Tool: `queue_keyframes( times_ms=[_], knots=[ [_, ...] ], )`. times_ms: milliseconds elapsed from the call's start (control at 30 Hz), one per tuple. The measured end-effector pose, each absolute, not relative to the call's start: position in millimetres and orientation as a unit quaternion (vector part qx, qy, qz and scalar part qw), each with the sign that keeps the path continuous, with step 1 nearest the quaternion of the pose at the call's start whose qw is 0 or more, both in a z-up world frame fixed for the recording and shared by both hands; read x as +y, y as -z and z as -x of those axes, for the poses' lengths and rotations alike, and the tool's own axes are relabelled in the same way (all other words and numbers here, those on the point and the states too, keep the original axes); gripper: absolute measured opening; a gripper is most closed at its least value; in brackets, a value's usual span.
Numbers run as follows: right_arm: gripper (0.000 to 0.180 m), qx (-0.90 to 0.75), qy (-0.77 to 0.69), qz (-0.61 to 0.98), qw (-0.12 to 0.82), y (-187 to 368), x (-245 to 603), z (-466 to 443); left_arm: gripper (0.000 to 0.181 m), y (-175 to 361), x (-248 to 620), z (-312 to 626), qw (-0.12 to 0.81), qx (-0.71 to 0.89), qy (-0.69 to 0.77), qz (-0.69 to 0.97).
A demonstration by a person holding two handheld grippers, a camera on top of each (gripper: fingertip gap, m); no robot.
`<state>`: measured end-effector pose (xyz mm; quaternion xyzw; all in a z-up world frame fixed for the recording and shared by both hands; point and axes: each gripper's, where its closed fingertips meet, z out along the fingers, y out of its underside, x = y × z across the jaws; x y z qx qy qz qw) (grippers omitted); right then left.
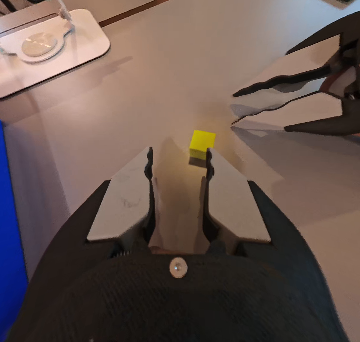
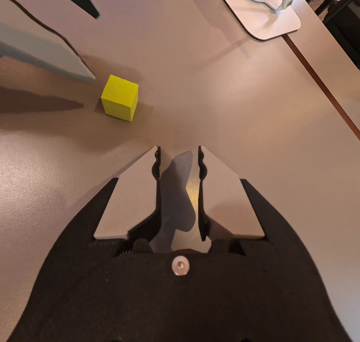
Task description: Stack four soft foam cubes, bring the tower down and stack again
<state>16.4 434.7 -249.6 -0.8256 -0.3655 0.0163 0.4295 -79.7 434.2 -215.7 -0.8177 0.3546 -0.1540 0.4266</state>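
Grey-and-black left gripper (image 1: 179, 151): nearest in the left wrist view, fingers spread with a clear gap, nothing between them; it hangs above the tabletop (image 1: 175, 75).
Left gripper fingertip (image 1: 209, 153): the right-hand tip overlaps the near corner of the yellow foam cube (image 1: 202, 143) in this view; whether they touch cannot be told.
Yellow foam cube: sits alone on the tabletop, flat on one face, just past the left gripper's tips and off to their right. Only this one cube shows in either view.
Right gripper (image 2: 178, 149): fingers parted, holding nothing, with bare tabletop between them; in its own view the cube lies ahead and to the left, apart from the tips.
Right gripper in the left wrist view (image 1: 232, 108): reaches in from the right edge, its tips near the cube but clear of it.
White stand base (image 1: 58, 48): rounded plate with a round disc on it, well beyond the cube, beside a dark seam (image 1: 152, 3) running across the tabletop.
Blue panel (image 1: 9, 206): along the left edge.
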Motion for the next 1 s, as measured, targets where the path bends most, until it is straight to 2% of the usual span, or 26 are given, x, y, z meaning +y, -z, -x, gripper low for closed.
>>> queue_keyframes(
  times_ms=[167, 300, 567, 867, 1000],
  knots=[
    [0.032, -0.369, -0.013, 0.826, 0.426, 249, 434, -16, 0.044, 228, 440, 107, 0.418, 0.341, 0.162, 0.826],
    [0.011, -0.39, -0.038, 0.805, 0.445, 239, 427, -3, 0.03, 232, 446, 100, 0.424, 0.369, 0.154, 0.812],
    [0.004, -0.427, -0.064, 0.794, 0.427, 247, 415, 15, 0.001, 252, 456, 76, 0.388, 0.438, 0.12, 0.802],
    [0.012, -0.43, -0.056, 0.794, 0.426, 249, 416, 17, 0.0, 245, 411, 46, 0.353, 0.472, 0.226, 0.776],
    [0.013, -0.428, -0.05, 0.796, 0.425, 249, 417, 15, 0.006, 251, 421, 53, 0.358, 0.463, 0.195, 0.787]
  ],
)
